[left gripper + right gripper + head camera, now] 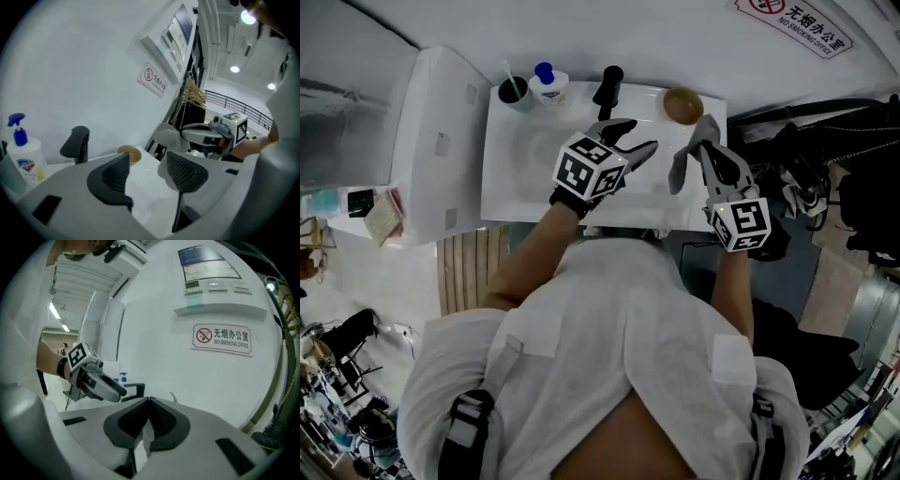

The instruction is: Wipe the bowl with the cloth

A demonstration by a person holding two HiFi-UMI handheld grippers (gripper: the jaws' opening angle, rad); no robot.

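Step in hand: you are getting the cloth (682,161) ready, as I judge it. Wiping has not begun, since the cloth is hanging in the air, clear of the bowl (682,105).
Right claw: your right gripper (149,401) is pinching a fold of the grey cloth, its jaws pressed together on it, and the rest is dangling below.
Left claw: your left gripper (636,141) is hovering over the sink with its jaws spread wide and nothing between them.
Bowl: the brown bowl is sitting upright at the far right corner of the white sink top (502,187). It is to the right of the black tap (607,89), and neither gripper is touching it.
Next move: you are probably needing the open left gripper to steady the bowl by its rim. The right one can then bring the cloth down inside and rub, with the cloth kept bunched so it is not slipping free.
Wall sign: the sign (222,338) is showing a red no-smoking symbol, "无烟办公室" and "NO SMOKING OFFICE".
Bottle: the blue-topped bottle (547,84) is carrying a label too small to read.
Wall panel: the print on the panel (208,268) above the sign is not reading clearly.
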